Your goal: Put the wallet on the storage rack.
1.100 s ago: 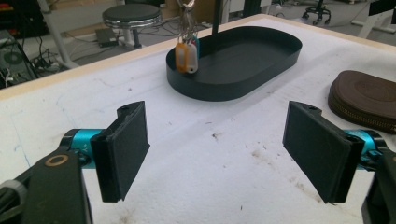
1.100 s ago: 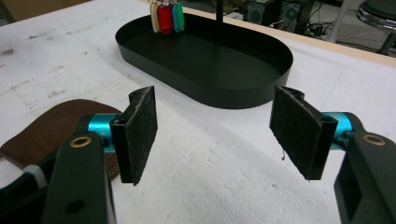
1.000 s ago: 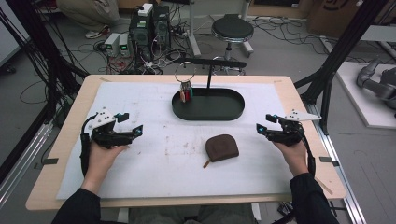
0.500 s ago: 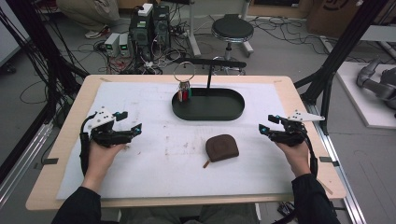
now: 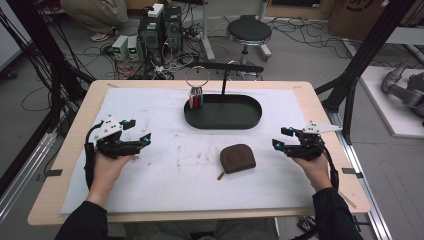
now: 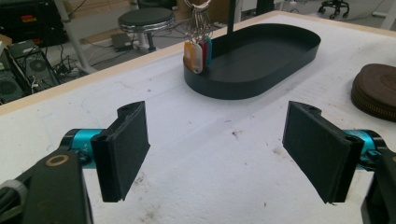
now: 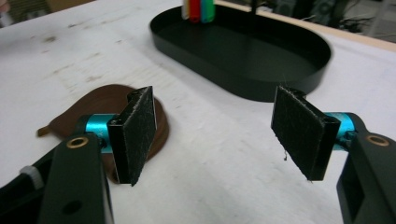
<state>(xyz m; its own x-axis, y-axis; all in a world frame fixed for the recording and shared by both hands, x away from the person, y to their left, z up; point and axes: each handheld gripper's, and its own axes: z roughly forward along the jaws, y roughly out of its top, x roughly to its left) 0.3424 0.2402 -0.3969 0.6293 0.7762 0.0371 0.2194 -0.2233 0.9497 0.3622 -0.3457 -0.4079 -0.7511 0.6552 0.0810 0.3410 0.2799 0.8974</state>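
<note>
Brown zipped pouch (image 5: 238,158) lies flat on the white mat (image 5: 150,170).

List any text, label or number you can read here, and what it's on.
None can be read.
Key tags by the black tray: coloured, with no lettering that can be made out.
Brown pouch: no marking visible.
Cardboard box at the far right of the floor: a dark print, cut off and blurred.
Left gripper and right gripper: no lettering visible.
</note>
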